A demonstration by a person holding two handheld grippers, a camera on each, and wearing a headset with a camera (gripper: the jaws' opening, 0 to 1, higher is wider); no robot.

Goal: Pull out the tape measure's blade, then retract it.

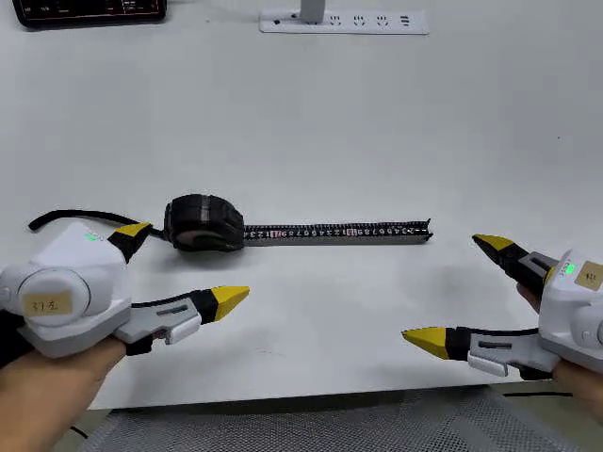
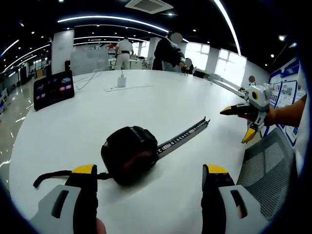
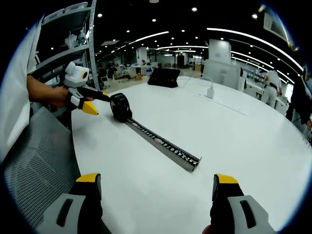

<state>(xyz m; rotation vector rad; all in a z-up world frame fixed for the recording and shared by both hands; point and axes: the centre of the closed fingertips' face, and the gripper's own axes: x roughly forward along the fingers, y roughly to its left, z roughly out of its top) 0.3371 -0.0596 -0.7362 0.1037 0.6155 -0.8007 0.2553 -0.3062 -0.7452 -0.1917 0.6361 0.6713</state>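
A black tape measure [image 1: 203, 223] lies on the white table [image 1: 311, 122], its blade [image 1: 336, 232] drawn out to the right and lying flat. A black wrist strap [image 1: 71, 218] trails left from the case. My left gripper [image 1: 188, 266] is open just left of and in front of the case [image 2: 129, 153], not touching it. My right gripper [image 1: 459, 289] is open to the right of the blade's end hook [image 3: 195, 162], a short gap away. The blade [image 3: 161, 143] runs from the case [image 3: 120, 107] toward the right gripper. Nothing is between either gripper's fingers.
A white power strip [image 1: 344, 20] lies at the far edge, and a dark tablet [image 1: 92, 9] at the far left. A grey mesh chair [image 1: 311, 424] sits below the table's front edge. People stand far behind the table [image 2: 146, 97].
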